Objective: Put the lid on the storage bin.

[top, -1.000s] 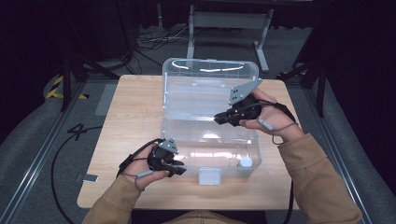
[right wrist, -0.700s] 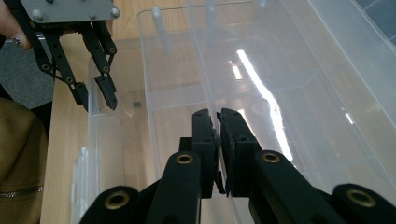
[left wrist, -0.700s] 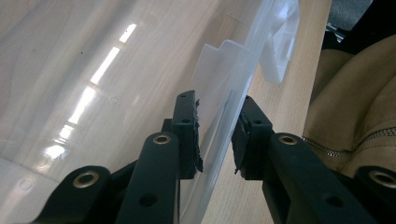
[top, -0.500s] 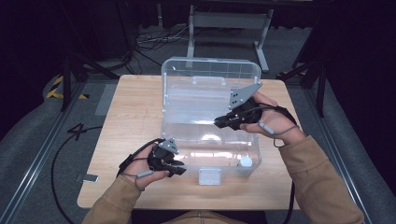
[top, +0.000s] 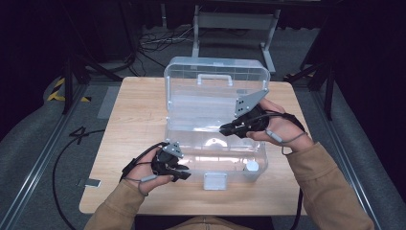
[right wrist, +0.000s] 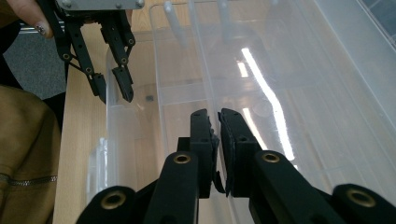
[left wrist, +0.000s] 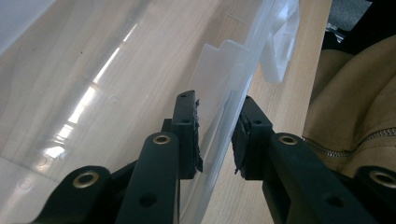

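A clear plastic box stands on the wooden table with its lid raised behind it. My left gripper is at the box's front left corner. Its jaws straddle the front rim, one inside and one outside, and the pads press on it. That gripper also appears far off in the right gripper view. My right gripper reaches in from the right over the box's inside. Its jaws are almost together on a thin clear wall of the box; it looks like the lid's edge.
A white latch hangs on the box's front and a small white round part sits at its front right corner. Bare table lies left of the box. Cables and a small flat object lie on the floor at the left.
The right gripper has shifted slightly toward the person, and the lid's handle sits a little lower in the high view. The left gripper has stayed put.
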The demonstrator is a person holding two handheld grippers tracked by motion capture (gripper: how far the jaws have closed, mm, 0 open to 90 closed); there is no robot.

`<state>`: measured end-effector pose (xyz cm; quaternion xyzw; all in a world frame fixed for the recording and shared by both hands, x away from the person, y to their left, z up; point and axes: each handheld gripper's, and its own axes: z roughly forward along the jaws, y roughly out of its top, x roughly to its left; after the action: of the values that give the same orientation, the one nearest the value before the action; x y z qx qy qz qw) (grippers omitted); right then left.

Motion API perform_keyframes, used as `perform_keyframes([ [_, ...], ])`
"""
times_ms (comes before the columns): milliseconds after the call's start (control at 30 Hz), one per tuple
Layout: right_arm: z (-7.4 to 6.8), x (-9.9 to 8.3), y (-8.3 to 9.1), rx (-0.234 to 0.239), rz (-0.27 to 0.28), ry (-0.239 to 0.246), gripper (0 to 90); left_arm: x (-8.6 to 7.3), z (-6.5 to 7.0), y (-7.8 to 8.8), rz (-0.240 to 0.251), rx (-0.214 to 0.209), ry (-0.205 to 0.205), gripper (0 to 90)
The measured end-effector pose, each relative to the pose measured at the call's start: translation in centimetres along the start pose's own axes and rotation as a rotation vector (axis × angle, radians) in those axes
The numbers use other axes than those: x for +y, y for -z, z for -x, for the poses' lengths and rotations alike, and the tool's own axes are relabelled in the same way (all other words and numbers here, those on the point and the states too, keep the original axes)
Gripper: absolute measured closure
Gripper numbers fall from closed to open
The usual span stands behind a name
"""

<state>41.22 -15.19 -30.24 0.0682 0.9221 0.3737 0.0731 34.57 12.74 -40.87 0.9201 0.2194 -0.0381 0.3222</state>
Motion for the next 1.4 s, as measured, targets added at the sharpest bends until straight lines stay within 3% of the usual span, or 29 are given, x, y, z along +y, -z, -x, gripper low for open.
perform_keyframes([
  [1400,-1.8,-0.5,-0.2,0.021,-0.009,0.016,81.0,0.0,0.0,0.0,0.001,0.001,0.009,72.8],
])
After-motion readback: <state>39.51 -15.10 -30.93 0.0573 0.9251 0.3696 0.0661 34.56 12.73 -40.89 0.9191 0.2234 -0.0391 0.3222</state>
